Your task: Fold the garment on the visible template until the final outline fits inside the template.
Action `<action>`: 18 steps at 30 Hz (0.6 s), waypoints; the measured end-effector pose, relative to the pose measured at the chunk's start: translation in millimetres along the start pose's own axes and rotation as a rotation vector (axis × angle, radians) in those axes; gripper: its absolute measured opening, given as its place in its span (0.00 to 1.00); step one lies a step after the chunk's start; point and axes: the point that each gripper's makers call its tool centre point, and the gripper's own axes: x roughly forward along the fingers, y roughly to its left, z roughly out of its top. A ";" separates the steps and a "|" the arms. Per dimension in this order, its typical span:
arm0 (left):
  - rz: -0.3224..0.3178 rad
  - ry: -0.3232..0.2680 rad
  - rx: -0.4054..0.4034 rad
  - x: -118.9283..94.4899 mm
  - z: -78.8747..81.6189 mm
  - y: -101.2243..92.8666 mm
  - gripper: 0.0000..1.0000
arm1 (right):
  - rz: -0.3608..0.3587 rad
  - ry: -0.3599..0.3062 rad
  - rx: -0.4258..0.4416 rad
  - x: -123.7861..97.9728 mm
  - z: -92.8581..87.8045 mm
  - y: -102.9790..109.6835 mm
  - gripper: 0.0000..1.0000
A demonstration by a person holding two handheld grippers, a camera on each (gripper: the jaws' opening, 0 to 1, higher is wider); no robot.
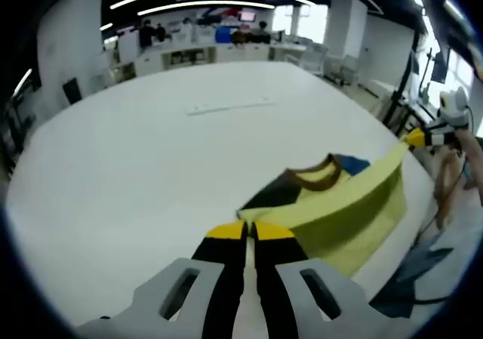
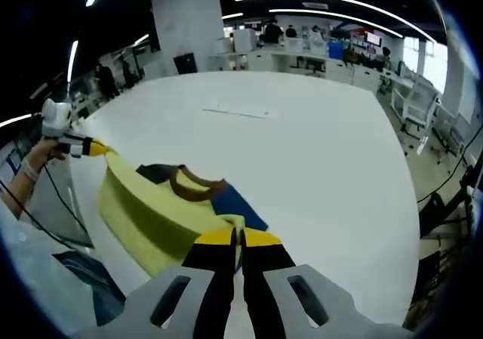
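Nearest in the left gripper view, the left hand-held gripper [image 1: 250, 232] is closed on one corner of the garment [image 1: 343, 207], the yellow-tipped jaws pinched tight on the pale yellow cloth. In the right gripper view the right hand-held gripper [image 2: 240, 238] is likewise clamped on the opposite corner of the same edge. Between them the yellow edge is held taut and raised, while the rest of the garment, with its brown collar [image 2: 198, 186] and dark and blue panels, lies on the near part of the white worktop [image 2: 302, 150].

The step in hand is judged to be a fold of the lifted edge over the body. It would be done well if both corners were carried level and together, the tension kept even so that no sag or skew forms. Farther off, a thin strip [image 1: 230, 106] lies on the worktop; whether it belongs to the template cannot be told.
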 end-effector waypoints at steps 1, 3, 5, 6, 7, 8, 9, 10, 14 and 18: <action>-0.003 -0.001 -0.003 2.6 1.0 0.8 0.00 | -0.003 0.000 0.001 3.5 -0.6 -1.7 0.02; -0.004 0.004 -0.002 8.0 1.9 2.0 0.00 | -0.005 0.002 0.007 7.7 -1.6 -4.2 0.02; -0.004 0.010 -0.012 14.2 1.2 4.8 0.00 | -0.003 -0.001 0.025 13.4 -2.5 -7.2 0.02; -0.004 0.012 -0.014 17.0 0.8 5.9 0.00 | -0.002 -0.001 0.032 16.1 -3.3 -8.8 0.02; -0.005 0.011 -0.018 20.5 0.4 7.2 0.00 | 0.003 0.001 0.047 20.0 -4.5 -10.4 0.02; -0.007 0.019 -0.025 23.7 -1.1 7.9 0.00 | 0.004 0.004 0.054 23.2 -5.7 -11.9 0.02; -0.008 0.023 -0.026 27.6 -2.4 8.8 0.00 | 0.004 0.008 0.062 27.3 -7.2 -13.6 0.02; -0.011 0.032 -0.028 30.4 -4.1 9.0 0.00 | 0.004 0.011 0.068 29.9 -8.4 -14.6 0.02; -0.014 0.053 -0.034 42.9 -9.7 11.9 0.00 | 0.004 0.032 0.082 42.3 -15.2 -17.8 0.02; -0.018 0.070 -0.036 53.4 -13.2 14.9 0.00 | 0.001 0.036 0.103 49.5 -17.8 -20.9 0.02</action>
